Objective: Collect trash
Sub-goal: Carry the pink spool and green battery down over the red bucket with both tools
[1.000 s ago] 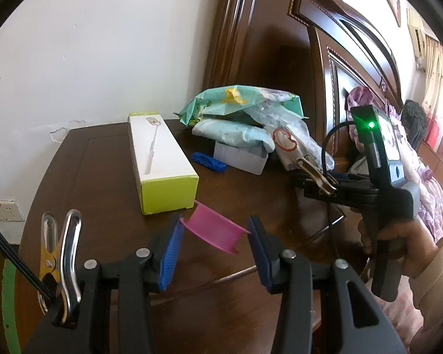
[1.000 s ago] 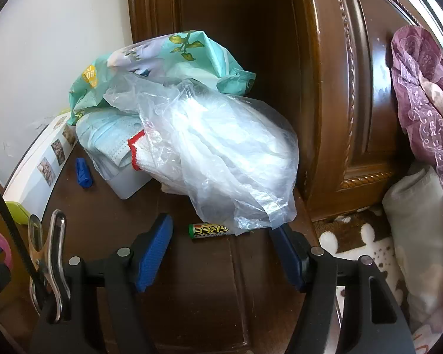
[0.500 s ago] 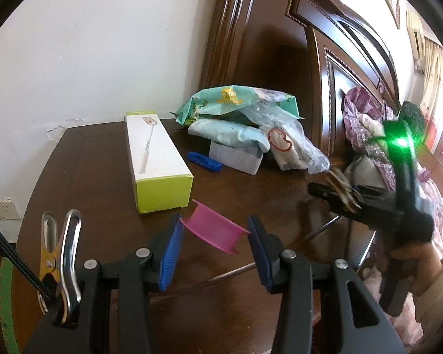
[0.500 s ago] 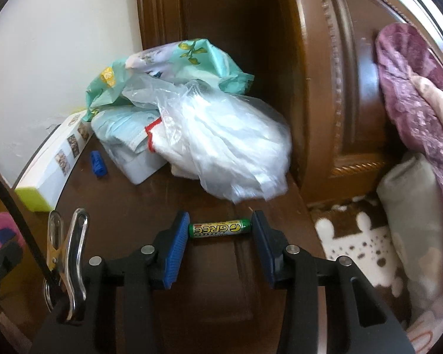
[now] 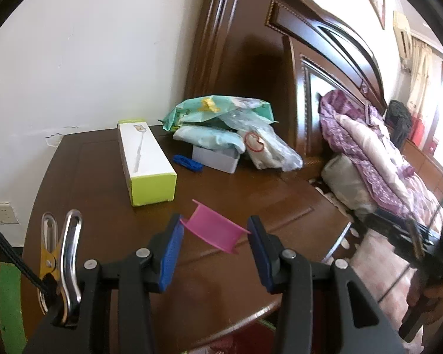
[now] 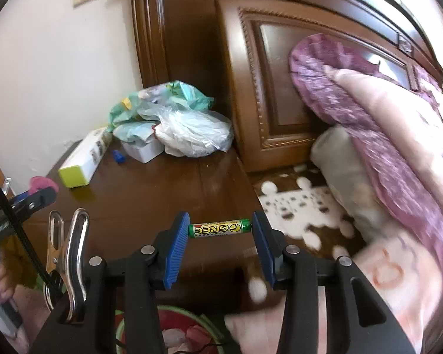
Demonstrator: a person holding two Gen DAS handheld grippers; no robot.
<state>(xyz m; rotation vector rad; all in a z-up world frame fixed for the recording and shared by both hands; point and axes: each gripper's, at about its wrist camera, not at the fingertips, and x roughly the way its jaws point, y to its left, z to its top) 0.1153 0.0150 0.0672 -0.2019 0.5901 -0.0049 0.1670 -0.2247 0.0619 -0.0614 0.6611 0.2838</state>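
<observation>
My left gripper (image 5: 215, 233) is shut on a pink plastic spool (image 5: 214, 231) and holds it above the dark wooden nightstand (image 5: 97, 183). My right gripper (image 6: 220, 228) is shut on a green and yellow battery (image 6: 220, 228), gripped end to end and lifted off the nightstand (image 6: 162, 188). The right gripper also shows at the right edge of the left wrist view, its jaws hidden. The pink spool shows at the left in the right wrist view (image 6: 42, 183).
On the nightstand lie a white and lime box (image 5: 146, 165), a blue cord (image 5: 188, 162), a white tub (image 5: 215, 159) and a pile of plastic bags (image 5: 221, 118). The headboard (image 6: 268, 88) and bedding (image 6: 384, 135) lie right. A floral bin rim (image 6: 174, 330) is below.
My right gripper closed on the battery, lifted it and pulled back from the bag pile toward the nightstand's front edge. My left gripper stayed shut on the pink spool, rising slightly.
</observation>
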